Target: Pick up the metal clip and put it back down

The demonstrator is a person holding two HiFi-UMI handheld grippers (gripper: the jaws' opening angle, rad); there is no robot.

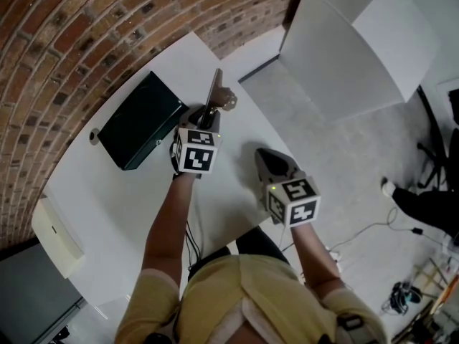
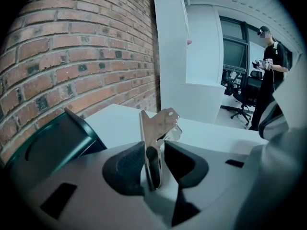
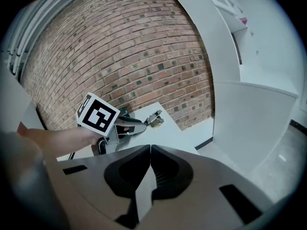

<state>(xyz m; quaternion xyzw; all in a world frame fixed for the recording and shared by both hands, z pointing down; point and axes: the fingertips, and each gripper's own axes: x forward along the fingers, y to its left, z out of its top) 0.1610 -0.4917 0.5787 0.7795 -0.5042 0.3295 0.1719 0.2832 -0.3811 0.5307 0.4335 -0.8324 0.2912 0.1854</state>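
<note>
Metal clip (image 2: 158, 123) pinched in my left gripper (image 1: 203, 120), over the far end of the white table (image 1: 129, 199)
I'd lower it straight until it touches the tabletop, then ease the jaws apart so it doesn't drop or skid. My right gripper (image 3: 149, 152) idles closed and empty.

Illumination is even, diffuse and moderately bright; the source is out of frame, probably overhead. The white tabletop (image 1: 107, 206) carries only soft, faint shadows. All views show strong barrel distortion: the brick wall (image 1: 86, 34) bows in the head view, and both gripper views end in dark circular vignettes. The metal clip (image 2: 158, 123) shows mild sheen; the near body of the left gripper (image 2: 156, 164) is soft-focused.
</note>
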